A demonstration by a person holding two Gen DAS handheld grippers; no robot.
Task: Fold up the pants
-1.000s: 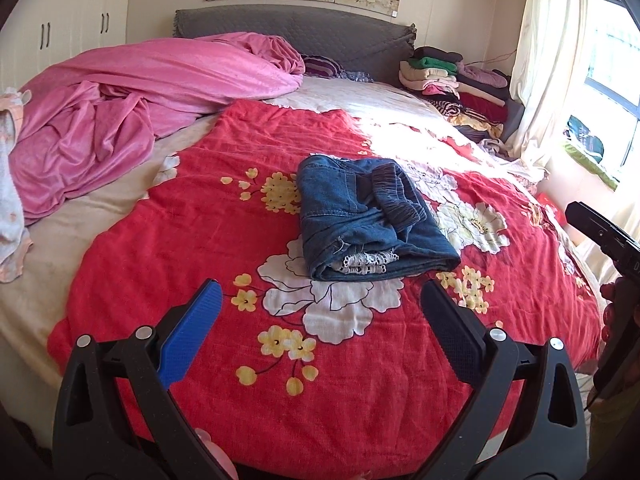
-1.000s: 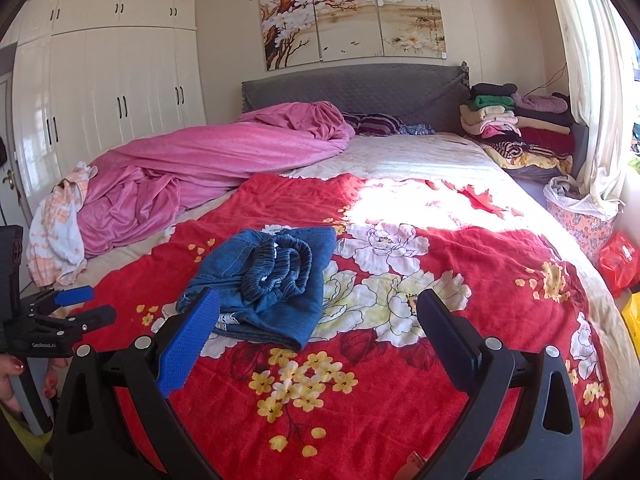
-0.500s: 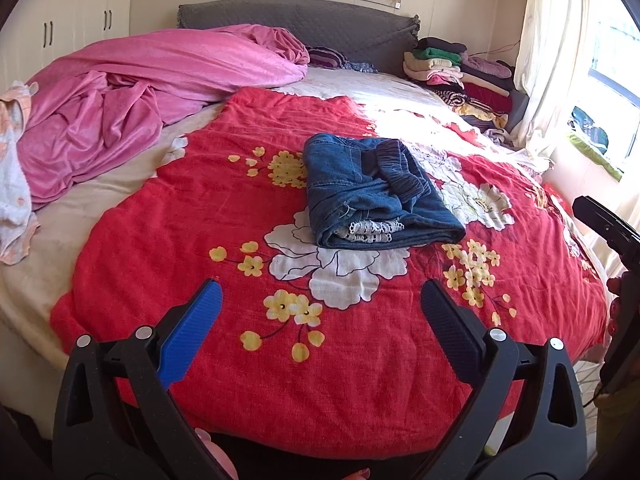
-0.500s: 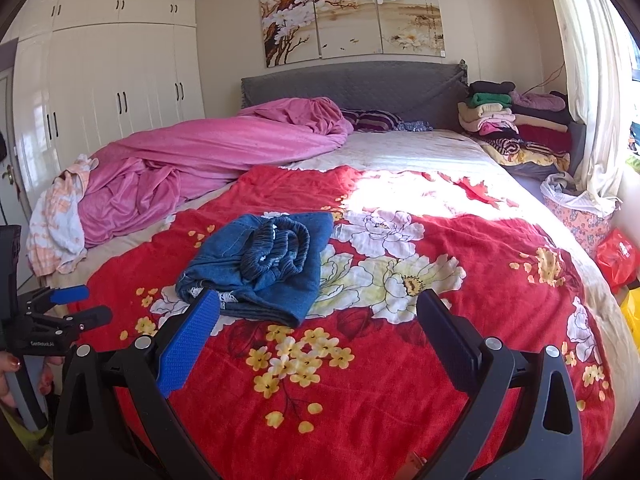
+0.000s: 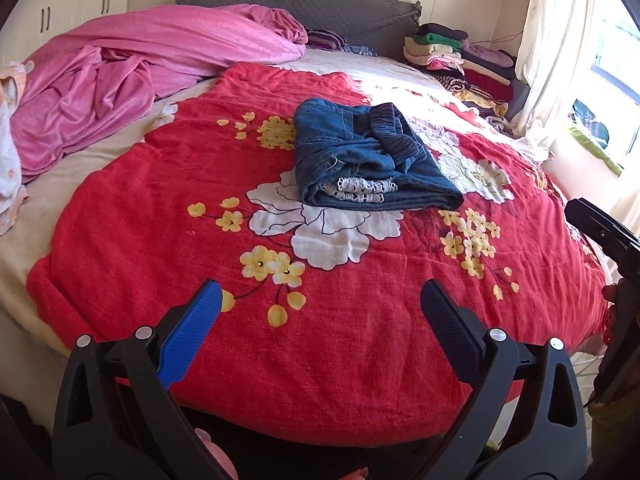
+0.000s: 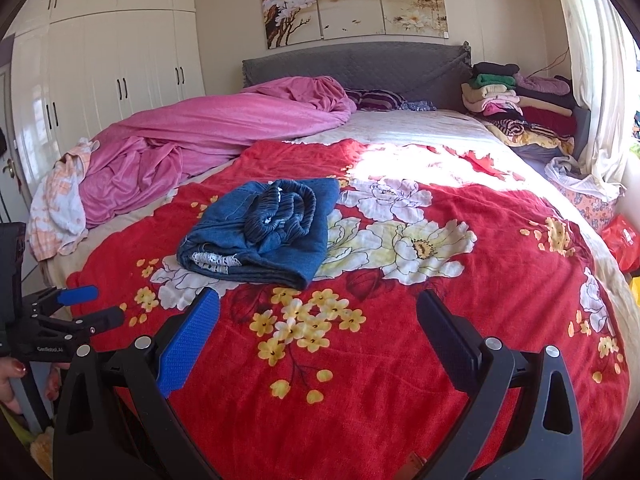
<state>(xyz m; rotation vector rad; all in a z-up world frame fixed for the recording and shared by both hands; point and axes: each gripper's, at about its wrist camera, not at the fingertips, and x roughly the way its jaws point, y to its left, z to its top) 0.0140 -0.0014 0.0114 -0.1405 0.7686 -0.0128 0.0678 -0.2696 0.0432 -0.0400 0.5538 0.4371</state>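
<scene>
Folded pants (image 5: 372,156) lie on the red blanket (image 5: 160,216), pink duvet (image 5: 132,64) behind. Both tongs, left (image 5: 320,312) and right (image 6: 318,320), hang spread, holding nothing

Blue denim pants (image 5: 368,156) lie folded into a compact, roughly rectangular bundle near the mid of the bed, flat on the red cover, w/ the folded edge facing the cameras. Elastic waistband is bunched & curled on top, toward the right side of the bundle. White lace trim shows between the layers at the near edge, prob. a hem or lining. Top layers look rumpled, not smooth.
</scene>
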